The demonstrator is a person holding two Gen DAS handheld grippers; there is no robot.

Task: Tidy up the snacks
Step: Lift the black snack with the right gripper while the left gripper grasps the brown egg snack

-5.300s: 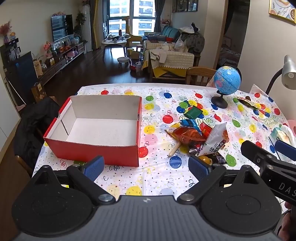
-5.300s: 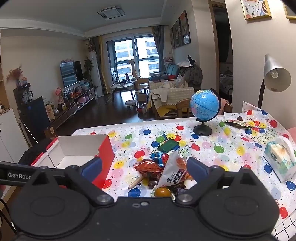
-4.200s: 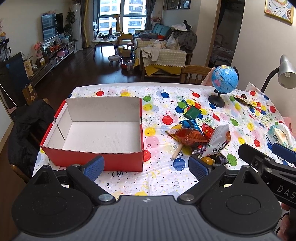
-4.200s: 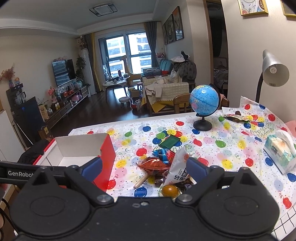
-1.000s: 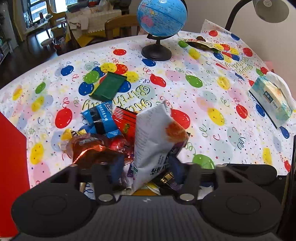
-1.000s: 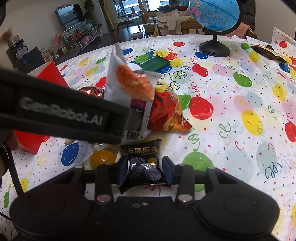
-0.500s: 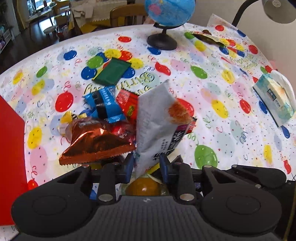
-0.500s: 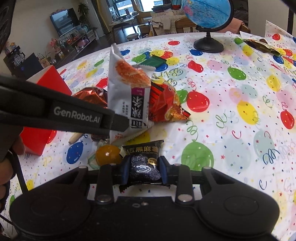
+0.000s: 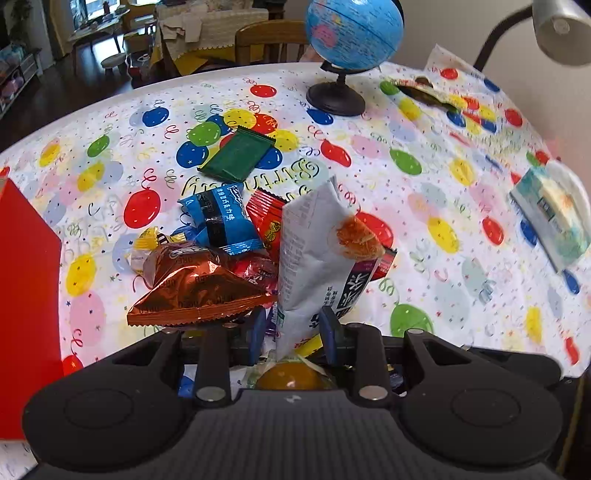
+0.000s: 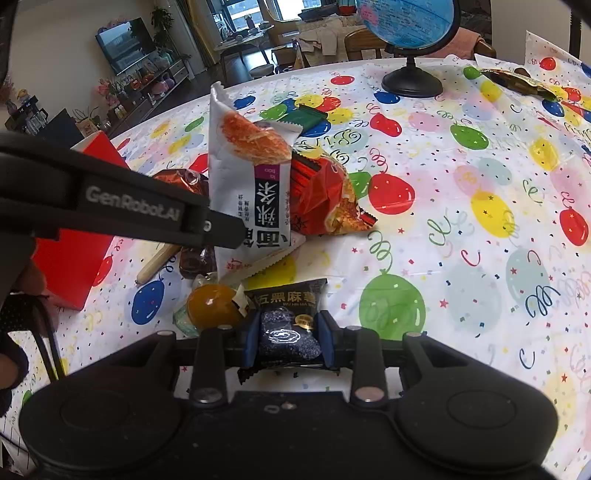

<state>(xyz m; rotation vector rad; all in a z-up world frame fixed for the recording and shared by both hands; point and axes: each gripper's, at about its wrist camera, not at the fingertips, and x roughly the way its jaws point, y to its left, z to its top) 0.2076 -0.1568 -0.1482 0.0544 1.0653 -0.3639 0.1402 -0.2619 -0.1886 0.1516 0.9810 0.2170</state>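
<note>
Several snack packets lie heaped on the balloon-print tablecloth [image 9: 443, 184]. My left gripper [image 9: 293, 332] is shut on the lower end of a white snack bag [image 9: 317, 266], which stands upright between its blue pads. In the right wrist view, one left finger [image 10: 207, 225] presses the same white bag [image 10: 251, 184]. My right gripper [image 10: 288, 341] is shut on a small black packet [image 10: 286, 321] with gold lettering, low over the cloth. A copper foil bag [image 9: 195, 288], a blue packet [image 9: 218, 218] and a red packet [image 9: 267, 218] lie just beyond the left gripper.
A red box [image 9: 26, 295] stands at the left edge. A green packet [image 9: 240, 153] lies apart, farther back. An orange jelly cup [image 10: 212, 304] sits beside the black packet. A globe [image 9: 351, 33], a desk lamp [image 9: 561, 29] and a tissue pack [image 9: 550, 214] occupy the far and right side.
The left jaws have closed in on the white bag, and the bag now stands a little more upright. The right gripper keeps its hold on the black packet.
</note>
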